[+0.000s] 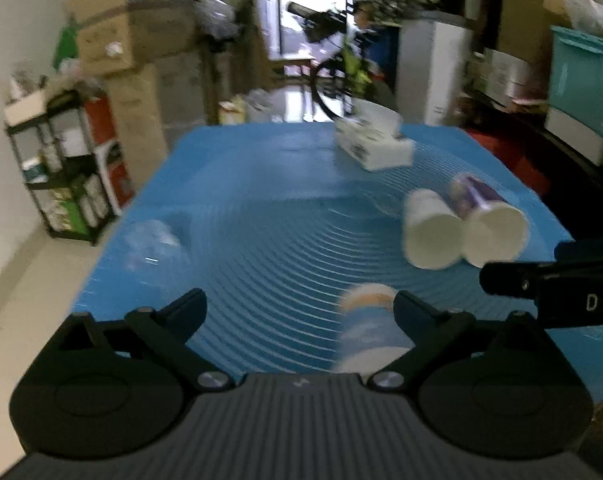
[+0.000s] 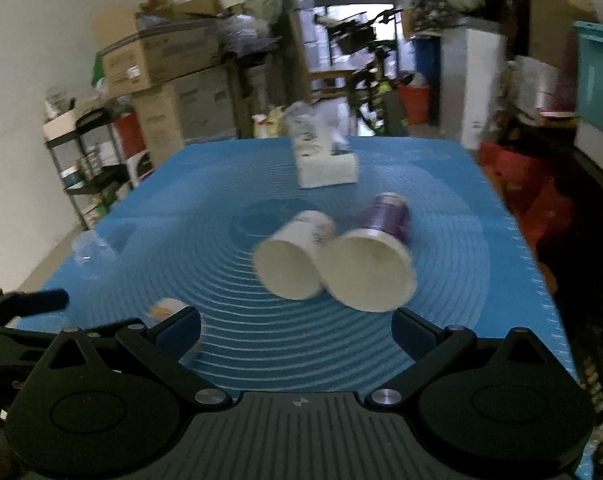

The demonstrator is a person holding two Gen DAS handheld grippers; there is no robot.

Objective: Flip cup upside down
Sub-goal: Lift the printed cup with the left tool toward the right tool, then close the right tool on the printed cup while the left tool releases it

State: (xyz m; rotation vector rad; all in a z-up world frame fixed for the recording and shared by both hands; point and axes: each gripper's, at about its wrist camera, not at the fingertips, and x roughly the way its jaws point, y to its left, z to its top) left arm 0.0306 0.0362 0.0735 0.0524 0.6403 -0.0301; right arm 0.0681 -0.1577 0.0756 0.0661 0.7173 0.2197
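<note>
Two paper cups lie on their sides on the blue mat (image 2: 229,184), mouths toward me: a white cup (image 2: 293,254) and a purple cup (image 2: 371,260), touching each other. They also show in the left wrist view, white (image 1: 431,230) and purple (image 1: 489,222). A blue-and-orange patterned cup (image 1: 367,328) lies on its side between my left gripper's fingers, near the right one. My left gripper (image 1: 297,308) is open. My right gripper (image 2: 297,326) is open and empty, just in front of the two cups.
A white tissue box (image 2: 323,156) sits at the back of the mat. A clear plastic cup (image 2: 87,248) stands at the left edge. Shelves and stacked cardboard boxes (image 2: 161,60) are to the left, and a bicycle and clutter are behind.
</note>
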